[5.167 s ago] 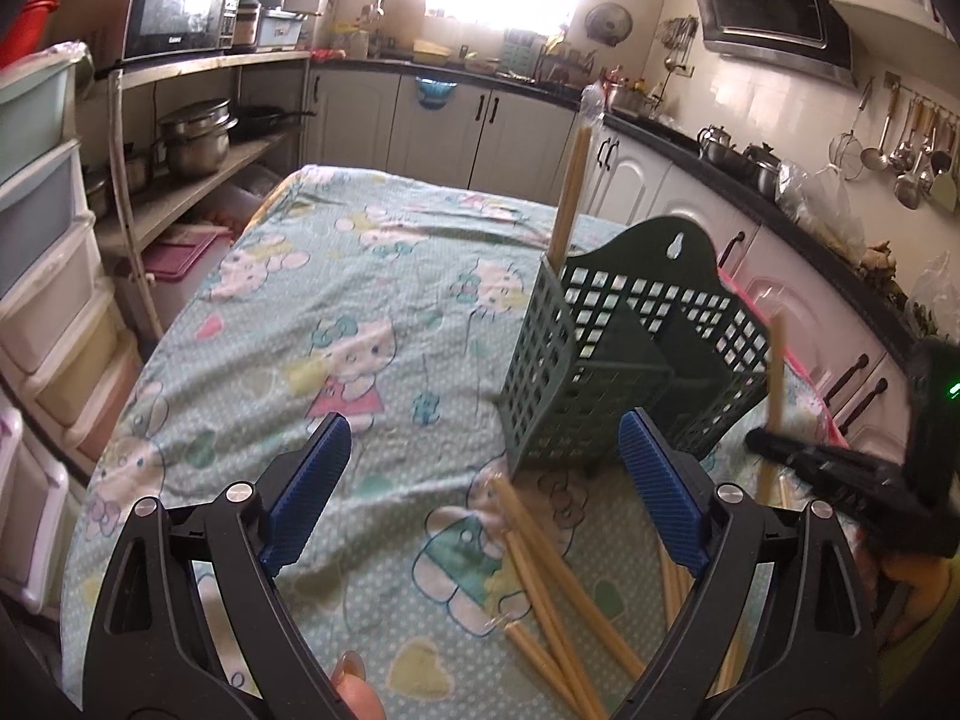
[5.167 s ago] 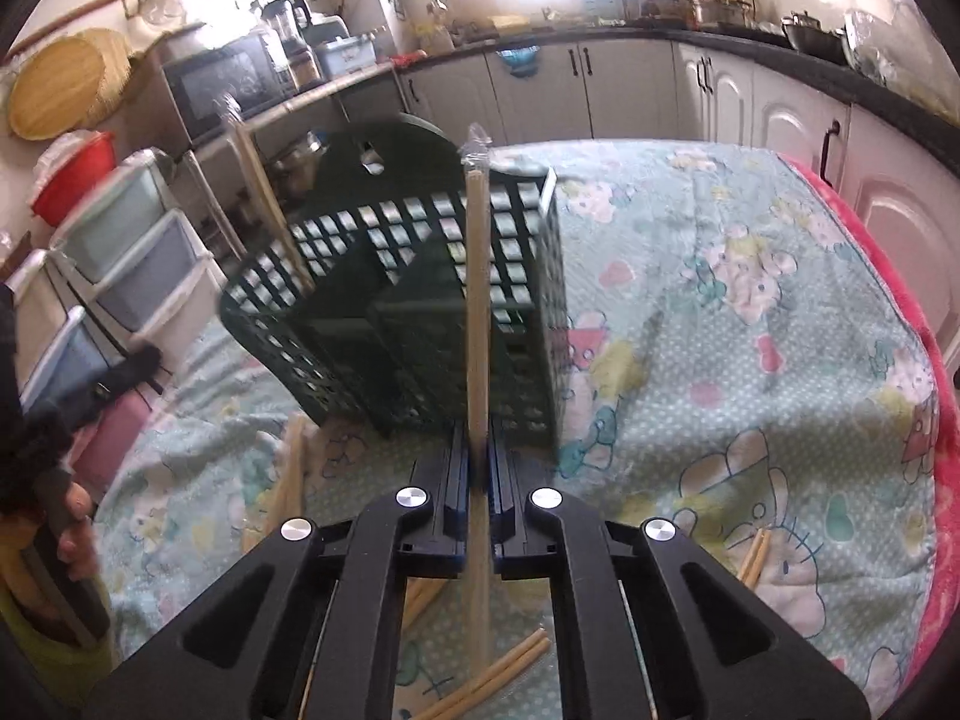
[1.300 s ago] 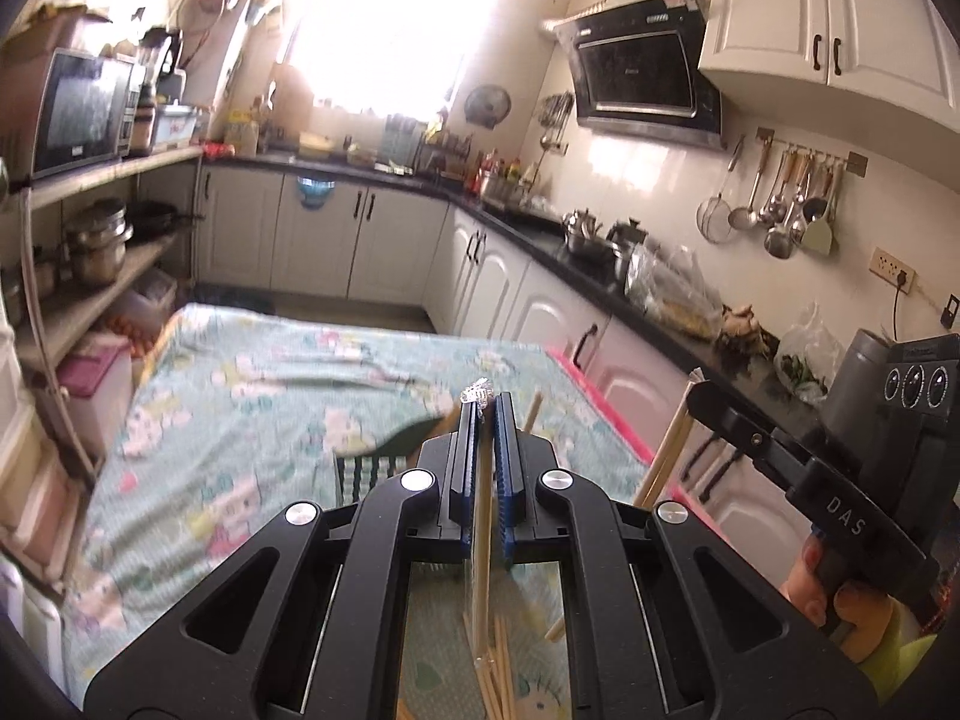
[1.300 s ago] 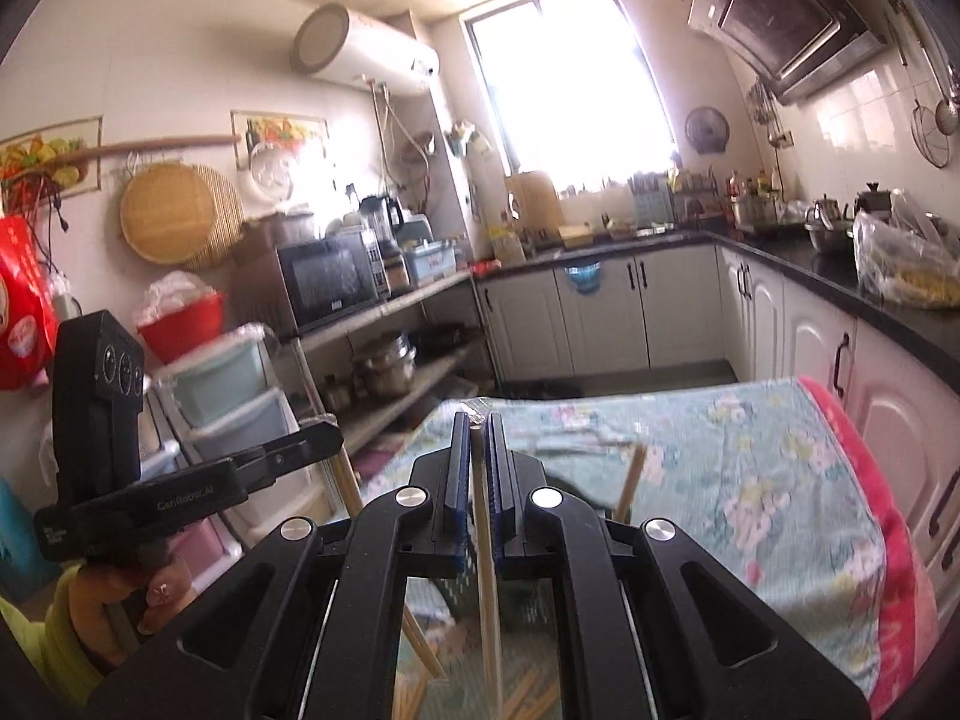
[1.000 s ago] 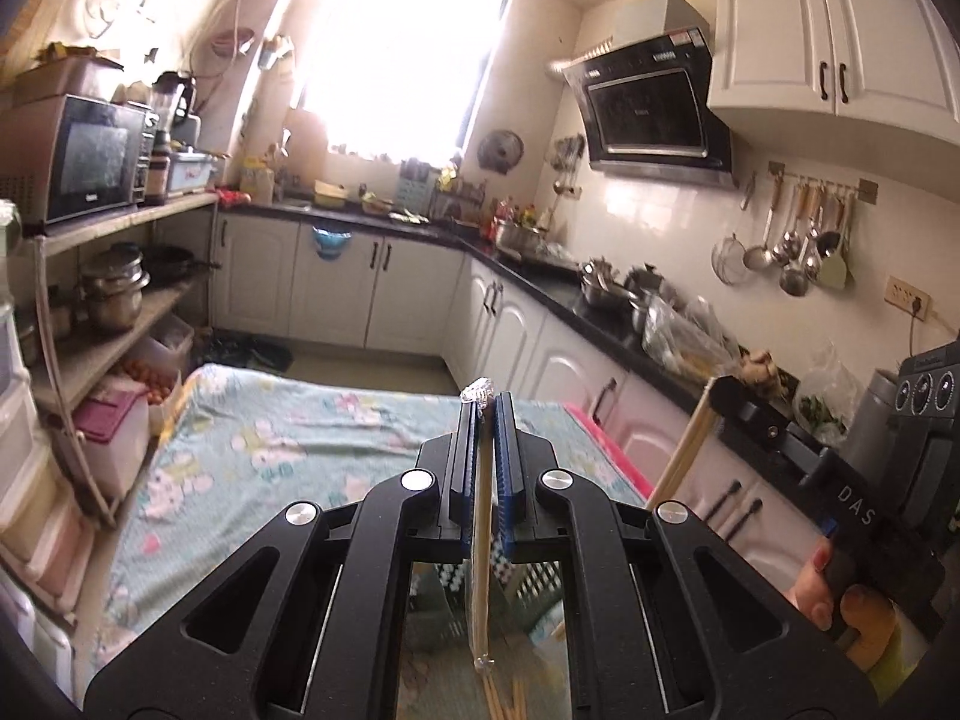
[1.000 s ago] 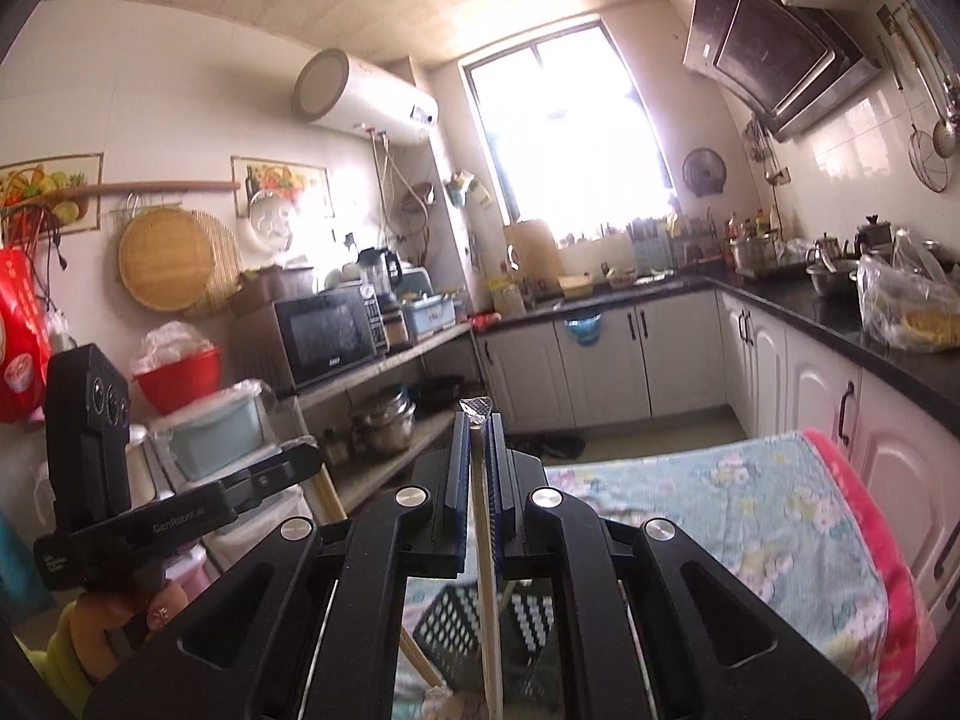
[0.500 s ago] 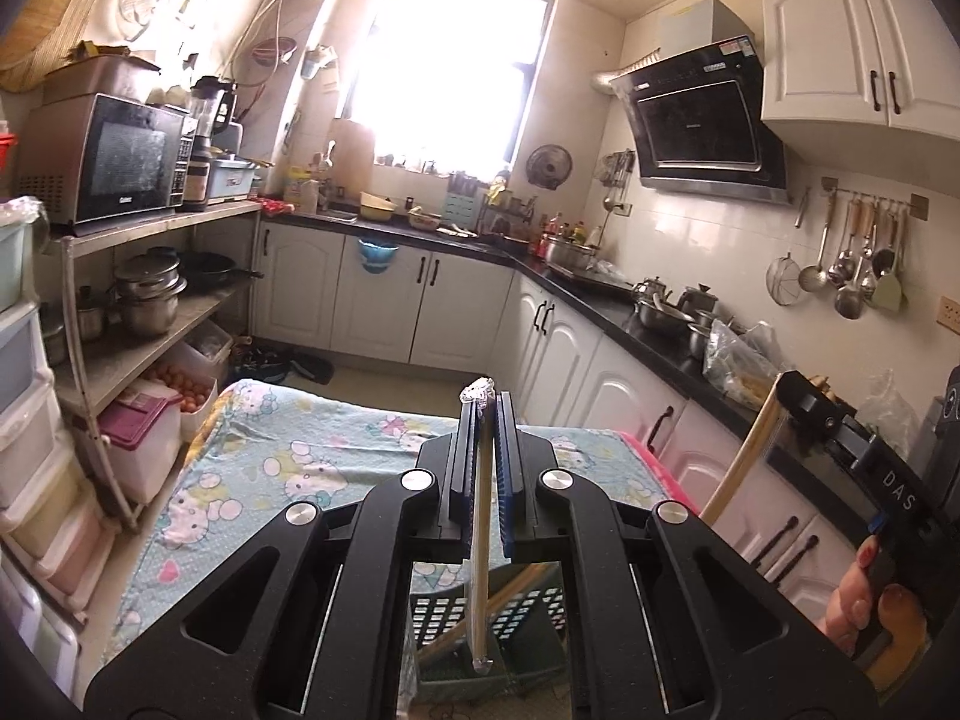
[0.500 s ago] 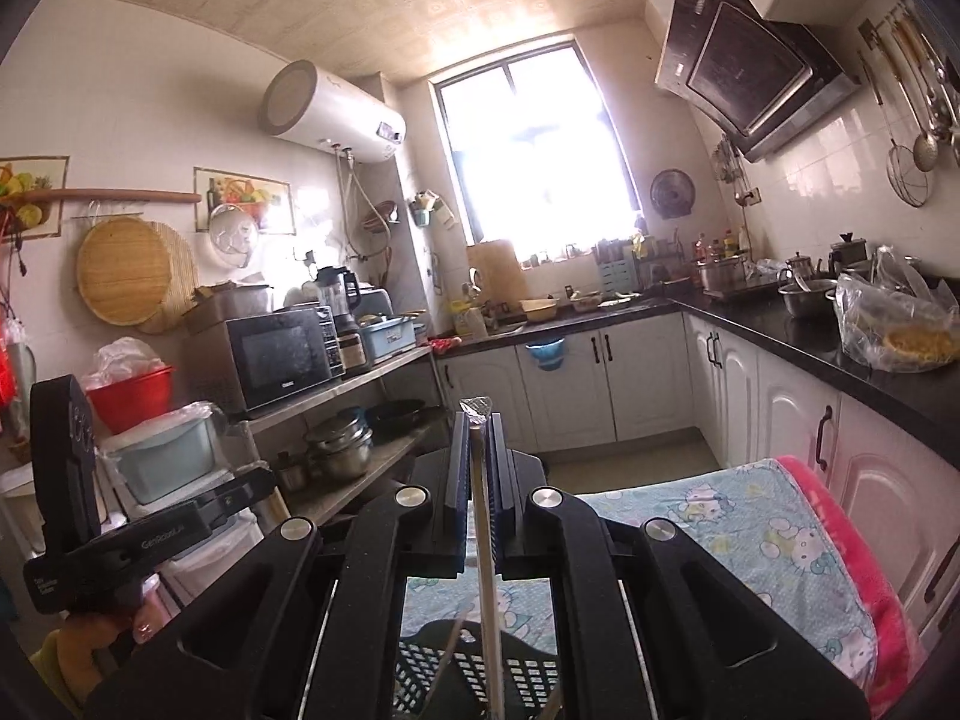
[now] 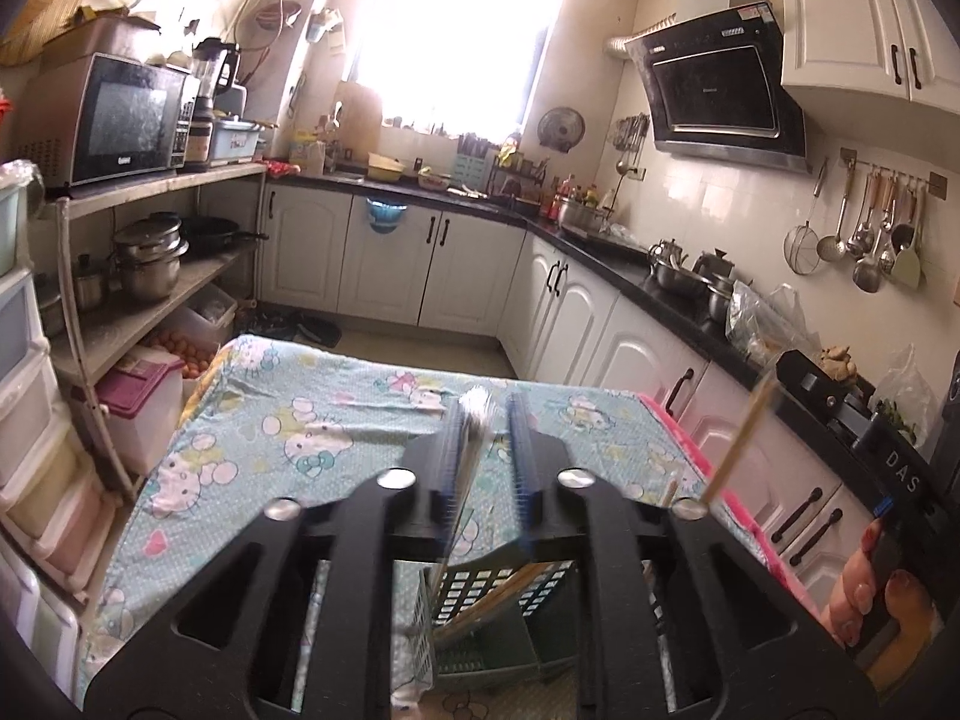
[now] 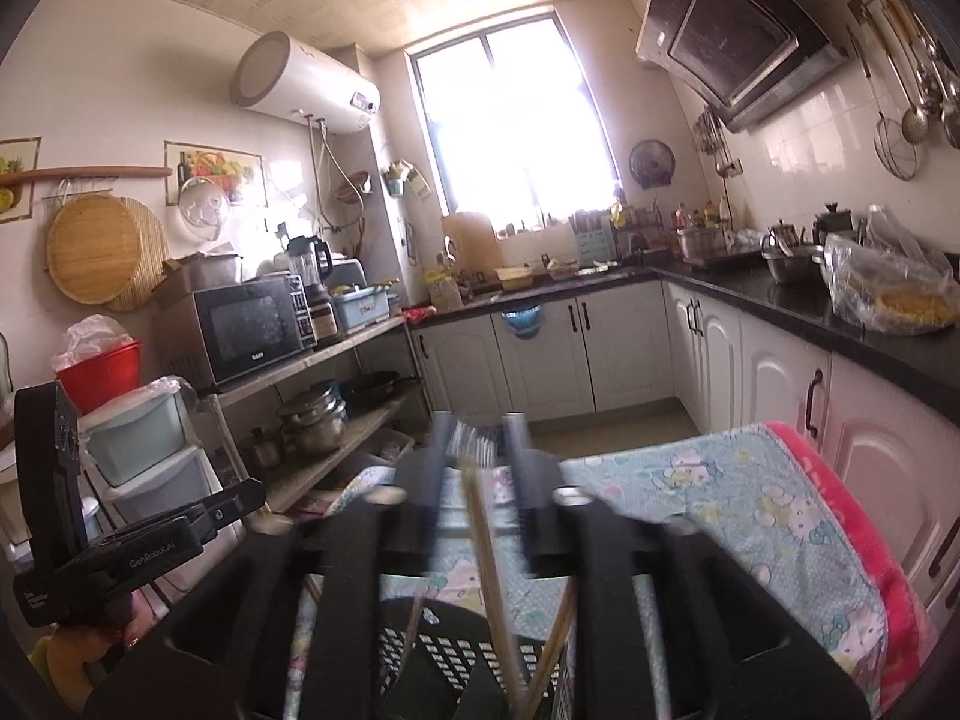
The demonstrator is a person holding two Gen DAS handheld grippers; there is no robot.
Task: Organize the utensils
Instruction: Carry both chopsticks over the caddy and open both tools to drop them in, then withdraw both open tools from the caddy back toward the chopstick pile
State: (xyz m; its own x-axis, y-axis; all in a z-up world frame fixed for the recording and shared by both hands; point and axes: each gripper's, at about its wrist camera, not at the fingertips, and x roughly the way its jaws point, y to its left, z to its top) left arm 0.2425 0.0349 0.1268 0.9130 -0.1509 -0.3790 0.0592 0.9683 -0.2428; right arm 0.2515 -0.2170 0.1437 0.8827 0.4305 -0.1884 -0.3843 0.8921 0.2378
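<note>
The green basket (image 9: 498,630) is sitting on the table, right under my two grippers. It is made of little square holes, and some chopsticks are standing inside it, leaning over. In my right view the basket (image 10: 456,654) is looking dark, and sticks are poking up out of it.

My left gripper (image 9: 486,420) is hanging over the basket. Its blue fingers (image 9: 517,456) are standing a little apart, with a gap between them. A wrapped chopstick (image 9: 462,480) is lying against the left finger and pointing down at the basket. The picture is blurry there, so I cannot tell if the fingers are gripping it.

My right gripper (image 10: 480,426) is hanging over the basket too. Its fingers are also spread a little. A wooden chopstick (image 10: 489,570) is running down between them into the basket, tilted. It is blurry as well, so I cannot tell if it is touching the fingers.

The table is wearing a blue cat tablecloth (image 9: 288,420) with a pink edge. In my left view I am seeing my right hand (image 9: 870,594) on its black handle, with a stick beside it. Behind the table, white cupboards (image 9: 420,270) are lining the wall, a microwave (image 9: 120,120) is sitting on a shelf, and bright light is coming through the window (image 9: 456,30).
</note>
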